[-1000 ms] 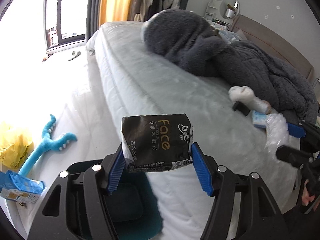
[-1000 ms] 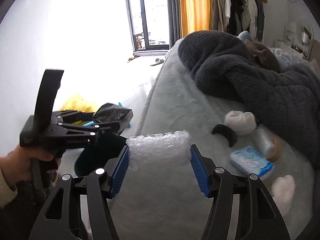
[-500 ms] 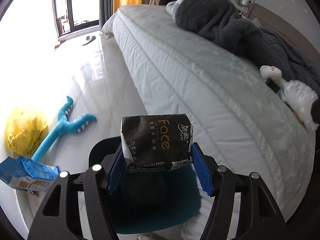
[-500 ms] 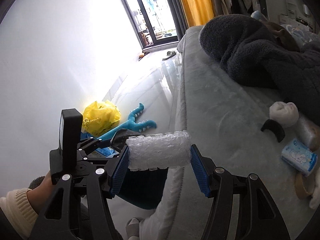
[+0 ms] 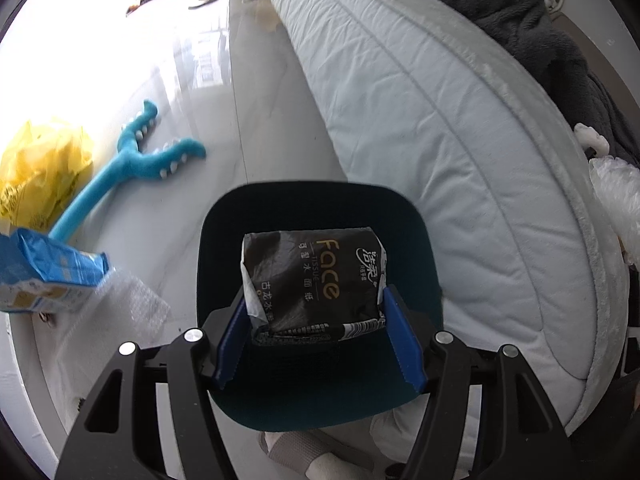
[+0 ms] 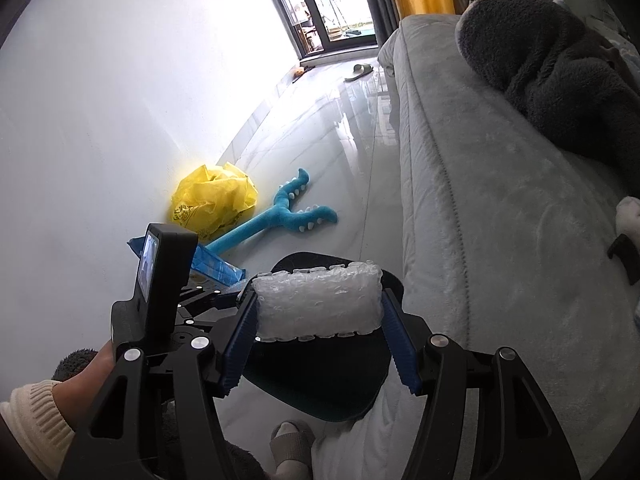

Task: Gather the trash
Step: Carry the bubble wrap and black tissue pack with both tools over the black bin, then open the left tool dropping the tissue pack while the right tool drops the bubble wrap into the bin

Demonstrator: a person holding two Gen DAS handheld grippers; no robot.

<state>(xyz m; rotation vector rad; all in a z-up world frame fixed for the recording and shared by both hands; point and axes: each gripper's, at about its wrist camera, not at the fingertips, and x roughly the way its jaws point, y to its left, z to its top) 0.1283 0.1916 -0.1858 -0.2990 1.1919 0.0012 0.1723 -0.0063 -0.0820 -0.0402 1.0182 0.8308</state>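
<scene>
Left wrist view: your left gripper (image 5: 316,308) clamps a crumpled black tissue pack (image 5: 314,276), long axis crosswise between the pads, over the dark teal bin (image 5: 416,240), while your right gripper (image 6: 318,308) pinches a bubble-wrap roll (image 6: 318,302) crosswise, seemingly above the bin too.

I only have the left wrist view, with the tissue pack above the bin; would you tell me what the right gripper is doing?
Observer: The right gripper has its fingers shut on a roll of bubble wrap.
Operator: Is it near the bin too?
Observer: Yes, in the right wrist view the roll hangs in front of the bin, close to the side of the bed.
Operator: Is anything else lying on the bed?
Observer: A black curved thing lies on the bed, at that view's right edge.
</scene>
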